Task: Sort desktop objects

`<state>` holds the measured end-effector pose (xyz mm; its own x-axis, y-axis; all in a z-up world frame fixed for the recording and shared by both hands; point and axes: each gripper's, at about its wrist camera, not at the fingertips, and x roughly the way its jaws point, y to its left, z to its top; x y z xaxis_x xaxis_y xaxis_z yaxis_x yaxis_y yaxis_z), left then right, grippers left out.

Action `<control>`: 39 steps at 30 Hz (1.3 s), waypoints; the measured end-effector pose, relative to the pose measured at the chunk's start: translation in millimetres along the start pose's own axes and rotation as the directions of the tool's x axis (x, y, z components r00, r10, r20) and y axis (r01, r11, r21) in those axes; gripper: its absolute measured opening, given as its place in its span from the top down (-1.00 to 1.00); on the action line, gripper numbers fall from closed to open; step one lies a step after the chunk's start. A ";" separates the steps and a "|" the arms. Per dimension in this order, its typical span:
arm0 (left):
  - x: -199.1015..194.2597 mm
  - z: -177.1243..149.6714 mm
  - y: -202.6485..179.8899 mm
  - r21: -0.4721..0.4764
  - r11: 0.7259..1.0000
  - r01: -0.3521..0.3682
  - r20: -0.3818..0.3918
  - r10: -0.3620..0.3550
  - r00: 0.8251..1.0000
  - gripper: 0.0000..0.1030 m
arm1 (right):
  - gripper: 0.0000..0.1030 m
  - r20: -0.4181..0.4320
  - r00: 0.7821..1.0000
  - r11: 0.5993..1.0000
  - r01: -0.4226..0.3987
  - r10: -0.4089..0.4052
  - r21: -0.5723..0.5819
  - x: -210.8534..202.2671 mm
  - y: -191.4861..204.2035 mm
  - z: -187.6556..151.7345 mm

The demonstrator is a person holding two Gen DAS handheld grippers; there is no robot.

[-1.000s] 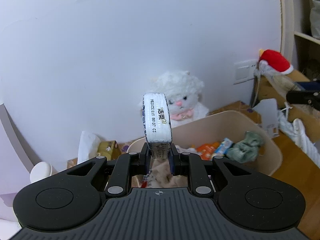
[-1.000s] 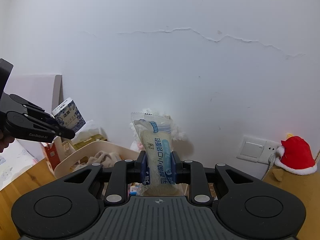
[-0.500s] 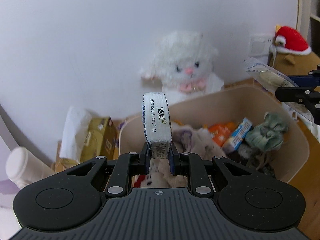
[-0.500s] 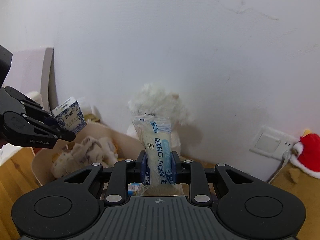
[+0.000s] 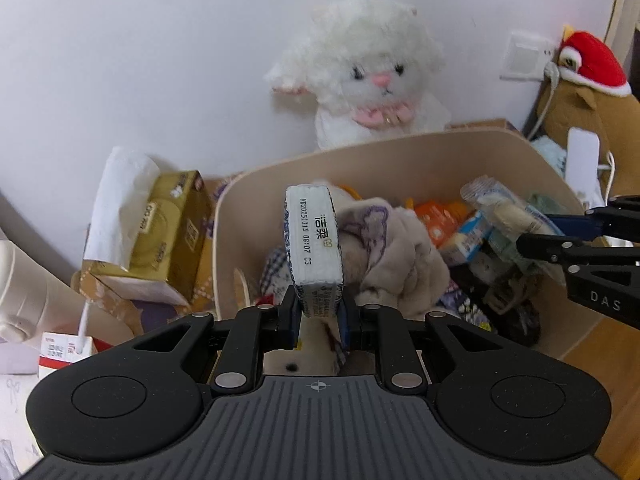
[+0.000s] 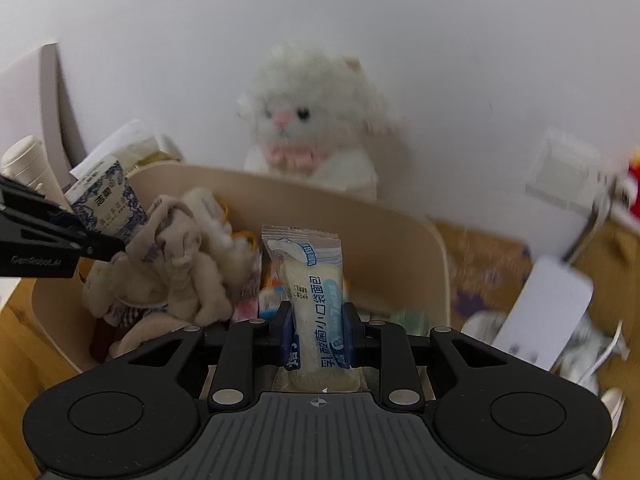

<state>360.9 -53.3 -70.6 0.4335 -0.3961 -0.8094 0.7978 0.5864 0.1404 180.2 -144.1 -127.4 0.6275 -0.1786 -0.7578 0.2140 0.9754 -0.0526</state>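
Overhead, left tool [image 5: 319, 320] clamps tissue pack [image 5: 314, 240], right tool [image 6: 317, 332] clamps bread packet [image 6: 314, 296]; beige bin [image 5: 400, 160] against white wall [image 5: 160, 40].

Soft even light, fisheye-curved dark corners, right view motion-blurred

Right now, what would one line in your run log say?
left gripper: shut on tissue pack | right gripper: shut on bread packet | both over beige bin

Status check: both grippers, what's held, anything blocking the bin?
Left gripper shut on tissue pack. Right gripper shut on bread packet. Both over beige bin. Bin crowded: beige plush toy piled under the drop zone.
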 end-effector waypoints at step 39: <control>-117.0 -33.4 -12.5 -0.065 0.995 -0.070 0.059 0.074 0.996 -0.60 | -1.00 -0.099 0.994 0.976 0.060 -0.040 0.210 -97.7 4.8 -2.0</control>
<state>286.2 9.3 3.3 0.5152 -0.3930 -0.7617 0.7365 0.6575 0.1590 118.4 -121.6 -54.9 0.5411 -0.2033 -0.8160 0.4032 0.9142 0.0396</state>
